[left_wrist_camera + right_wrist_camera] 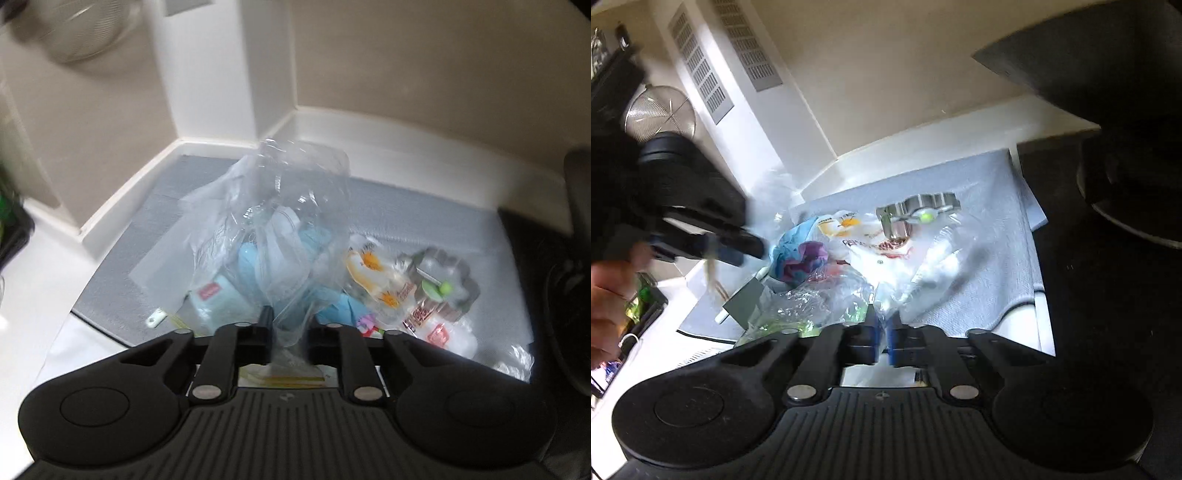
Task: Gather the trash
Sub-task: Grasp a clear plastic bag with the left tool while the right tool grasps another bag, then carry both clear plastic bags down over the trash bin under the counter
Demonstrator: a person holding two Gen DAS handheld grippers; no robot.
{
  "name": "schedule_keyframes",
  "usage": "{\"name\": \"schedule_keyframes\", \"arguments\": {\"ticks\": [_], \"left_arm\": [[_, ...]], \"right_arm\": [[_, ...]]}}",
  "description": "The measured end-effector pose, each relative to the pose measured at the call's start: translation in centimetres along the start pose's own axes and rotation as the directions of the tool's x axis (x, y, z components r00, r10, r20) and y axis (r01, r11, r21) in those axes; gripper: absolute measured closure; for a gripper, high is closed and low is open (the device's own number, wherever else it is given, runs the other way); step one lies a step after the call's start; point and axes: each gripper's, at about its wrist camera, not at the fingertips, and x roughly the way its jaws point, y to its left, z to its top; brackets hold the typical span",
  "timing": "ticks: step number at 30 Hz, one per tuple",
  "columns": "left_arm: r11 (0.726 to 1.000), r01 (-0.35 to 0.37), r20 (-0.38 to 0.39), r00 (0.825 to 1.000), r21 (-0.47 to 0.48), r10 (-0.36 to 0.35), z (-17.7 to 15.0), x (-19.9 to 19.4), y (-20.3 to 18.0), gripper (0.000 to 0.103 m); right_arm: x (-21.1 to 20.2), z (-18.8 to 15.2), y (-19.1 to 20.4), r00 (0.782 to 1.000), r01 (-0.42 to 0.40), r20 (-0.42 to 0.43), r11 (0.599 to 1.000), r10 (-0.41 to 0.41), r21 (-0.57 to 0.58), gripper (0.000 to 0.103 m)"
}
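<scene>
Both claws pinch thin clear film: the left gripper [287, 328] is pressed on the rim of a clear plastic bag [291, 206] that stands over the grey mat [424, 210], the right gripper [883, 325] clamped on another fold of film [916, 280]. Trash lies just beyond on the mat: a blue wrapper [258, 266], a printed snack packet [373, 273] and a foil cup [447, 280]. Slippery film could slide free, or tear if the hands pull apart, letting the bag mouth collapse and spill.
</scene>
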Motion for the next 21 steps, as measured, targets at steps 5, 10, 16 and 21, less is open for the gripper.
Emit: {"name": "schedule_keyframes", "arguments": {"ticks": [5, 10, 16, 21], "left_arm": [[0.983, 0.12, 0.106, 0.989, -0.136, -0.106, 0.7, -5.2, 4.6, 0.096], [0.963, 0.195, 0.22, 0.964, -0.187, -0.152, 0.6, -10.7, 7.7, 0.098], [0.952, 0.233, 0.308, 0.937, -0.198, -0.166, -1.6, -15.7, 10.8, 0.098], [0.942, 0.255, 0.355, 0.92, -0.217, -0.167, -5.4, -20.3, 13.1, 0.098]], "right_arm": [[-2.8, 0.6, 1.7, 0.989, 0.004, 0.147, 0.998, 0.004, -0.055, 0.101], [-6.6, 2.2, 3.7, 0.946, -0.002, 0.321, 0.991, 0.045, -0.134, 0.101], [-9.6, 4.3, 5.6, 0.893, -0.015, 0.439, 0.981, 0.101, -0.195, 0.101], [-11.9, 4.9, 6.5, 0.855, -0.025, 0.497, 0.97, 0.146, -0.241, 0.101]]}}
